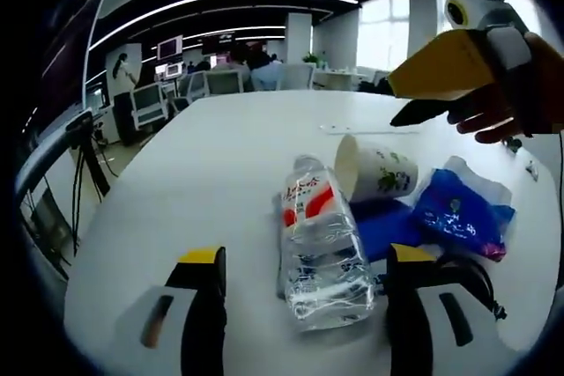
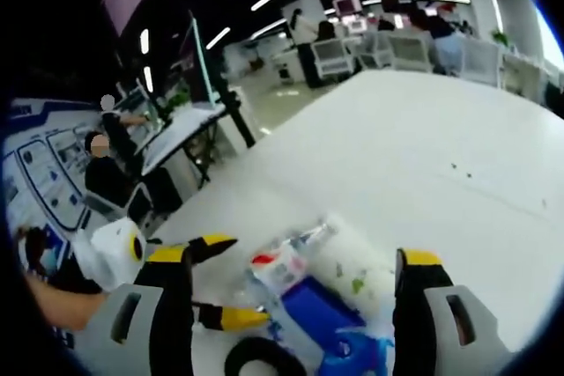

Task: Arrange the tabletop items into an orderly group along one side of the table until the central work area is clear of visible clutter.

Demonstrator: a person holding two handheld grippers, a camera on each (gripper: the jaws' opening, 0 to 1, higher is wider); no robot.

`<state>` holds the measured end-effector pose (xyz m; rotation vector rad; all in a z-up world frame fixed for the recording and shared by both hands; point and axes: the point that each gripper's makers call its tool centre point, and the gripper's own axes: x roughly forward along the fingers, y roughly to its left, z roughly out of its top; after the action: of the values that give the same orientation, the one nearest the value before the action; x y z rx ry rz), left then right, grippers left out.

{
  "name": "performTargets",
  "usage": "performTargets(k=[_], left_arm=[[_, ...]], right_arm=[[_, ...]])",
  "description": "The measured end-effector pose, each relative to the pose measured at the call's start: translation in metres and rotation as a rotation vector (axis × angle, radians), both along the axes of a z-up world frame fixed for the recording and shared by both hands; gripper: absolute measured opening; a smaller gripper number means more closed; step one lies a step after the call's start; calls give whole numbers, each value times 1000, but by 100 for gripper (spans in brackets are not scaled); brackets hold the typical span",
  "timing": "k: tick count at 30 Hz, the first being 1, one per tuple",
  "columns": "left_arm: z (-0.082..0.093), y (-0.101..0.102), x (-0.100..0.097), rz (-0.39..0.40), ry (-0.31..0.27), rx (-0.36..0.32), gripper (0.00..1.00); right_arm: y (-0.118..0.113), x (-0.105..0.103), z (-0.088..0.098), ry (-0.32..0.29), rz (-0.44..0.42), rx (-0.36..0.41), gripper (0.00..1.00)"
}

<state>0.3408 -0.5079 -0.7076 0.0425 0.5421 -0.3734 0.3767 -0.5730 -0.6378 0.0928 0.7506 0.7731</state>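
Left gripper view shows left gripper [image 1: 304, 283] jaws apart around the water bottle [image 1: 319, 248], with paper cup [image 1: 374, 168] and blue packet [image 1: 463, 213] seemingly still mid-tabletop [image 1: 220, 156], unsorted.

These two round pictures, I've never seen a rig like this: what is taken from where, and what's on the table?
No robot here: a person carries a hand-held gripper in each hand, and a fisheye camera rides on each one, looking out along its two yellow-tipped jaws.

In the left gripper view, the left hand-held gripper is open, its jaws either side of a clear water bottle lying on the white table. Beside it lie a tipped paper cup, a blue packet and a blue flat item. The other gripper enters upper right.

In the right gripper view, the right hand-held gripper is open above the same cluster, holding nothing.
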Motion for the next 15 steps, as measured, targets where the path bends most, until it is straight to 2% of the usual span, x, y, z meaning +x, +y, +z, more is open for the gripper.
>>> performTargets(k=[6, 9, 12, 15], left_arm=[[-5, 0, 0, 15, 16, -4, 66], [-5, -2, -1, 11, 13, -11, 63], [-5, -4, -2, 5, 11, -1, 60], [-6, -6, -2, 2, 14, 0, 57]], right_arm=[[22, 7, -8, 28, 49, -7, 92], [27, 15, -9, -2, 56, -24, 87], [36, 22, -12, 23, 67, -7, 88], [42, 27, -18, 36, 86, -32, 88]])
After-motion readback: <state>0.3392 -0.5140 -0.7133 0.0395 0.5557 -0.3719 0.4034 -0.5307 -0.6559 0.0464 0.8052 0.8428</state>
